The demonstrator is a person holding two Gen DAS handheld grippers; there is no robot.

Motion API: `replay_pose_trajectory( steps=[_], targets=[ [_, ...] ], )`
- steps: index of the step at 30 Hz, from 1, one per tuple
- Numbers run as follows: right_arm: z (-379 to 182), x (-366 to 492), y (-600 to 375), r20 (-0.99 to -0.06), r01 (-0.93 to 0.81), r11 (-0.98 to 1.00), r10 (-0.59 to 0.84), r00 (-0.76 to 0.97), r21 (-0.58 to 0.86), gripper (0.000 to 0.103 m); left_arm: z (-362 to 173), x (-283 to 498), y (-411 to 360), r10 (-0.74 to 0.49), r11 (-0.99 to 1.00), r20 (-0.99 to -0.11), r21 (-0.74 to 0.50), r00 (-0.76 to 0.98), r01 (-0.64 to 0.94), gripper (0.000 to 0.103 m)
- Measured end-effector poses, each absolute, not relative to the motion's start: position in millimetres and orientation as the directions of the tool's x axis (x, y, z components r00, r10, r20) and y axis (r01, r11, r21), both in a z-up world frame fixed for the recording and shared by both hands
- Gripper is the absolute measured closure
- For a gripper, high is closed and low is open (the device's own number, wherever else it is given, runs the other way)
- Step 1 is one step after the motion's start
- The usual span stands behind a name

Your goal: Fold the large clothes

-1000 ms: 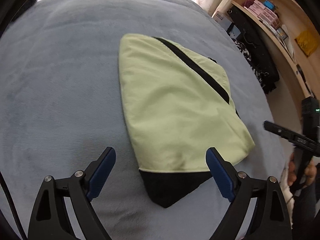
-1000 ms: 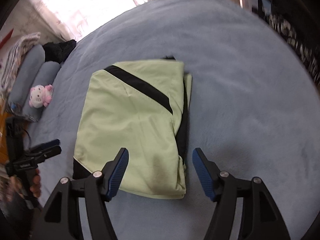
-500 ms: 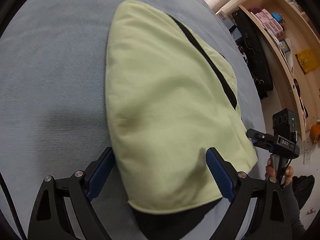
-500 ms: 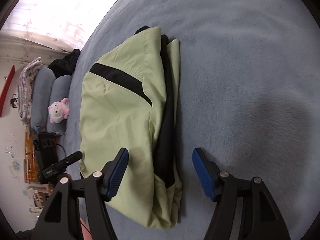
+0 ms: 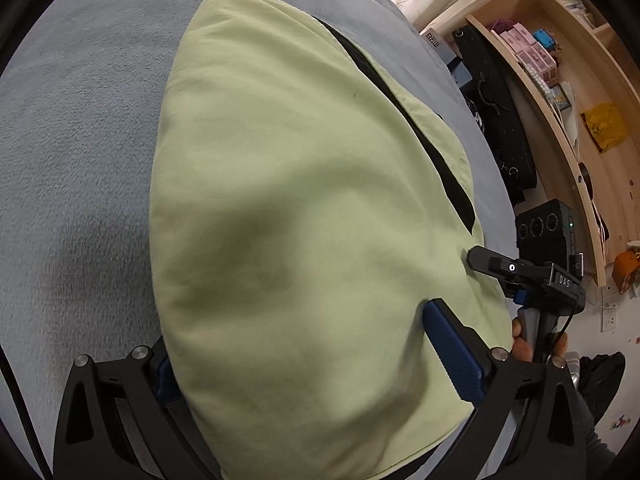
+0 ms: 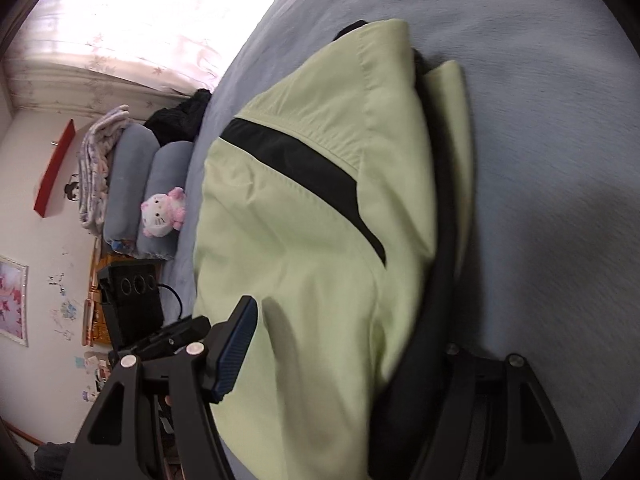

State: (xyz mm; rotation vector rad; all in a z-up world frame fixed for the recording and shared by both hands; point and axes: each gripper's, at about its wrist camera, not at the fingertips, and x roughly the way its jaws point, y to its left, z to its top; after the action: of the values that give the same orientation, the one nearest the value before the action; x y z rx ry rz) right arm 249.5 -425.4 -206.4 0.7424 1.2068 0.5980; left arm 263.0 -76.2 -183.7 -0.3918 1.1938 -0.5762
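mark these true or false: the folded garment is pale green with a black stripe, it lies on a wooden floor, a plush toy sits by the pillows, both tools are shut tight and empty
1. The folded garment is pale green with a black stripe. True.
2. It lies on a wooden floor. False: it lies on a grey-blue blanket.
3. A plush toy sits by the pillows. True.
4. Both tools are shut and empty. False: the left tool and right tool stand open, each straddling an edge of the garment.

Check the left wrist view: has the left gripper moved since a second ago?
Yes. The left gripper has come down and forward over the folded green garment, which lay ahead of it on the grey blanket before. Its jaws, just opened wider, now straddle the near edge.
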Motion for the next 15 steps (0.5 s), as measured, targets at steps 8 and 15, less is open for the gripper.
replay_pose_trajectory(
  steps=[8,15],
  targets=[
    [-205.2,246.3,-412.2,-0.62,-0.03,0.653,0.731,0.284,0.757,0.086,-177.8,260.7,-80.1,-0.559,0.829,-0.777,-0.52,0.29,0.206,0.019],
    [-164.5,233.7,-386.3,-0.666,-0.108,0.736,0.657,0.353,0.668,0.092,-143.6,246.1,-74.3,-0.496,0.868,-0.771,-0.429,0.399,0.251,0.066]
  ],
)
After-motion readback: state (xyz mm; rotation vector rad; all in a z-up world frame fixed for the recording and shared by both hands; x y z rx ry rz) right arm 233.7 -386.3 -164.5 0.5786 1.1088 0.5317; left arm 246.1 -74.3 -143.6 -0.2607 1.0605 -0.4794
